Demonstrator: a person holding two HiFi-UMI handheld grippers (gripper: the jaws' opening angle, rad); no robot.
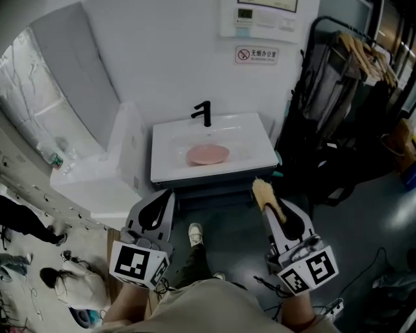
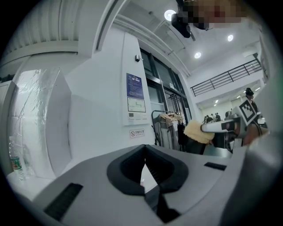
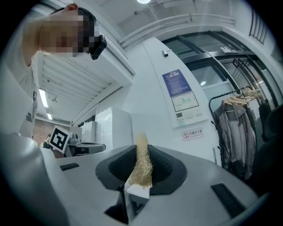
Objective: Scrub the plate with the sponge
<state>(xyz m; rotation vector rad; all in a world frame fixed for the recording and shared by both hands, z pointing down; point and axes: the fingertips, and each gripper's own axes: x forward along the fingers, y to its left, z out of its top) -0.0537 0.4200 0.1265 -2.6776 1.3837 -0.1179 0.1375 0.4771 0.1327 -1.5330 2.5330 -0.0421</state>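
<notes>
Head view: sponge (image 1: 265, 195) lengthwise toward sink (image 1: 214, 172)

A white wall (image 1: 169, 58) stands at the far side of the room. A white sink (image 1: 260, 140) with a black tap (image 1: 204, 114) sits against it, on a dark cupboard (image 1: 214, 190). On the wall above the sink hang a small no-smoking sign (image 1: 256, 54) and a white panel (image 1: 260, 19). To the right is a black clothes rack (image 1: 338, 71) with grey and brown clothes on hangers. To the left is a big white block wrapped in clear plastic (image 1: 32, 84), with a bottle (image 1: 53, 158) near it. The floor (image 1: 364, 221) is dark grey. High up, round lamps (image 2: 197, 55) shine in the ceiling, and a railing (image 2: 230, 76) runs along an upper level.
</notes>
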